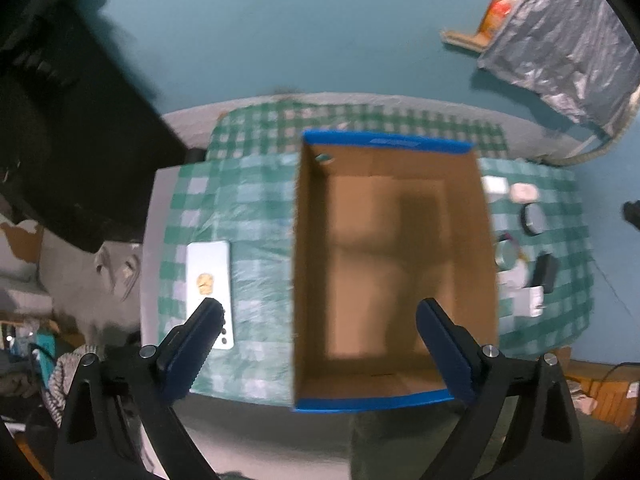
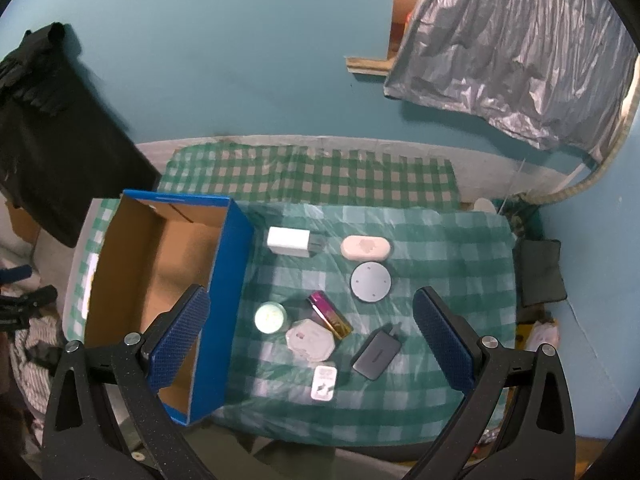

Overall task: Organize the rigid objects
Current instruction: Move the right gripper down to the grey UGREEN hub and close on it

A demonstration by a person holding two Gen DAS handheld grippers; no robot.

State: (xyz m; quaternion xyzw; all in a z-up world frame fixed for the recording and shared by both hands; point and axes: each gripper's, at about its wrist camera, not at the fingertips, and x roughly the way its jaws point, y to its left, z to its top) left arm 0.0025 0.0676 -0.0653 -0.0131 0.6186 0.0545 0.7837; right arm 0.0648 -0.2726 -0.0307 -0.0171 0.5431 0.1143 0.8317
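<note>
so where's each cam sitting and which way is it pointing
Left wrist: above the open left gripper, looking down into the empty cardboard box; a phone lies left; both fingers show.
Right wrist: above the open right gripper, looking down at small items like the round grey disc; both fingers show.
Shared: box, checked cloth.

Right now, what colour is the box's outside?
Blue; the box shows it best in the right wrist view.

We can read no text anywhere. The blue box carries a pale mark on its twelve-o'clock rim, too blurred to make out, and the small white card at six o'clock shows only illegible print.
</note>
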